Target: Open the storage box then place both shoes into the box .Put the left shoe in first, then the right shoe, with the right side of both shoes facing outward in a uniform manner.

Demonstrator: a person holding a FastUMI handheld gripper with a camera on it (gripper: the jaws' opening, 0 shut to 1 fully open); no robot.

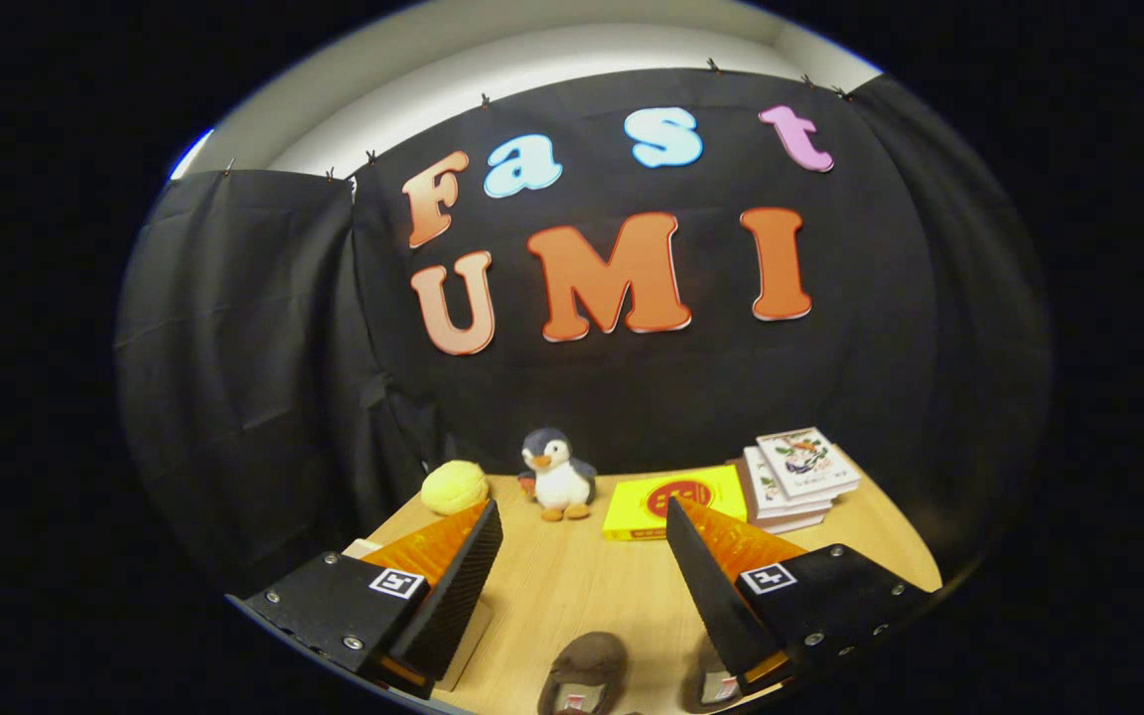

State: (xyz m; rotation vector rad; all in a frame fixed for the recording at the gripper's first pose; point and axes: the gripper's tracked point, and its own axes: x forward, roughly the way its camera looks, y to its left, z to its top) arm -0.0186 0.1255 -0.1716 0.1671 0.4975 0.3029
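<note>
Your gripper [582, 586] hangs with its black fingers [458, 586] spread wide, holding nothing. Between them, low and close, lies a brown fuzzy slipper [584, 677]; a second one [709, 685], mostly hidden, touches the right finger. Under the left finger sits what may be a pale storage box [465, 645]. Beyond, along the black cloth wall, stand a yellow ball [454, 487], a plush penguin [559, 474], a flat yellow box [676, 500] and stacked books [798, 479]. Bare wooden surface [582, 581] lies open between.
</note>
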